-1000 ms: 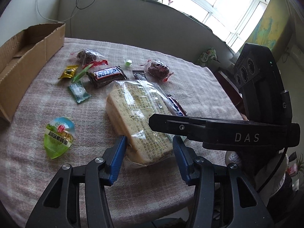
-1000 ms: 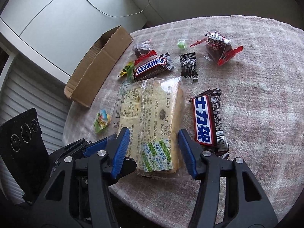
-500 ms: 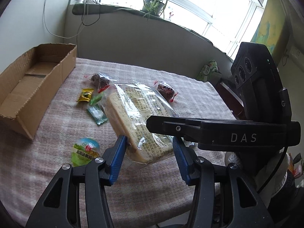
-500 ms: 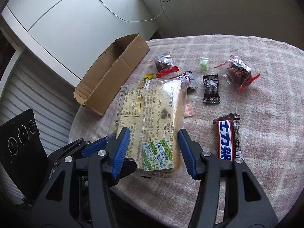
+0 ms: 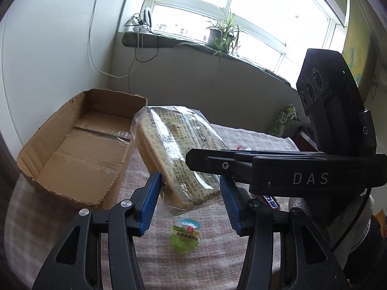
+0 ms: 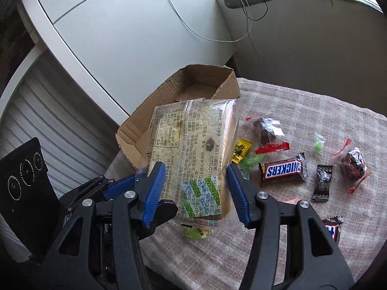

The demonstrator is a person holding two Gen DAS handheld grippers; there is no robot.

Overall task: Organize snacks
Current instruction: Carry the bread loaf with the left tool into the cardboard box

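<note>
A clear-wrapped bread pack (image 5: pixel 174 149) hangs in the air above the table, tilted toward an open cardboard box (image 5: pixel 79 149). My left gripper (image 5: pixel 189 193) is shut on its near end. My right gripper (image 6: pixel 196 188) is shut on the same pack (image 6: pixel 193 145) from the other side, and its black body shows in the left wrist view (image 5: pixel 285 169). The box (image 6: pixel 183 91) lies behind the pack in the right wrist view and looks empty.
On the checked tablecloth (image 6: pixel 302 111) lie a Snickers bar (image 6: pixel 283 169), two dark wrapped cakes (image 6: pixel 266 130), a black sachet (image 6: pixel 323 180), small green and yellow candies (image 6: pixel 241 147) and another bar (image 6: pixel 332 229). A green jelly cup (image 5: pixel 186 235) sits under the pack.
Both grippers have lifted the bread pack off the table and carried it left toward the cardboard box. The box now fills much more of both views.
</note>
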